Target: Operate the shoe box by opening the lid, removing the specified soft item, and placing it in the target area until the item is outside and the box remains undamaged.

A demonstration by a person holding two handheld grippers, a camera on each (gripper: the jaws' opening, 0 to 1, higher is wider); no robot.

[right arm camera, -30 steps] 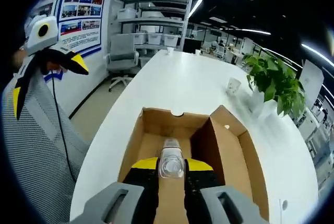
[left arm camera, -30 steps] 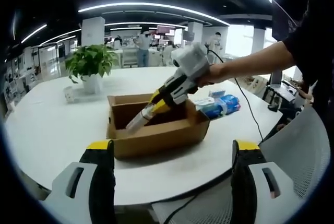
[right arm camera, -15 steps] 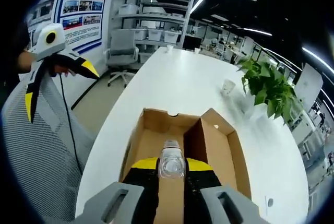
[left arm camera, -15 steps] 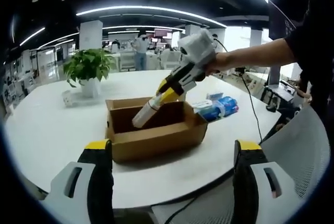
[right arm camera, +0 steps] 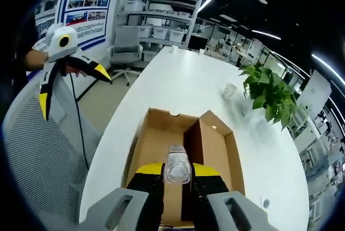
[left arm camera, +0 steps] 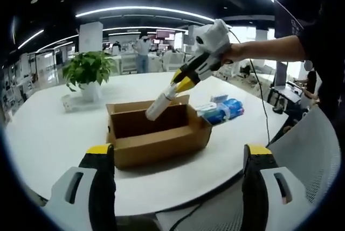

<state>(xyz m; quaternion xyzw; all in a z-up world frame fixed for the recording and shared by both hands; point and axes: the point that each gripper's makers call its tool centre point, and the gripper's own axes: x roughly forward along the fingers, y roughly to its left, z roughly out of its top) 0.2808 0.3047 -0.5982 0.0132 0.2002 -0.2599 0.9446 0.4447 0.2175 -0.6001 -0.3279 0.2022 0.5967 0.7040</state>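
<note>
Two jaw sets — right gripper clamps a clear rounded bottle over the cardboard box; left gripper gapes.

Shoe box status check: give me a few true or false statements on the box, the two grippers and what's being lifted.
1. The cardboard box is open. True.
2. The right gripper holds a pale rolled item above the box. True.
3. The left gripper is clamped on the box wall. False: its jaws stand open, short of the box.
4. The potted plant sits inside the box. False: it stands on the white table beyond it.
5. A blue and white pack lies on the table beside the box. True.
</note>
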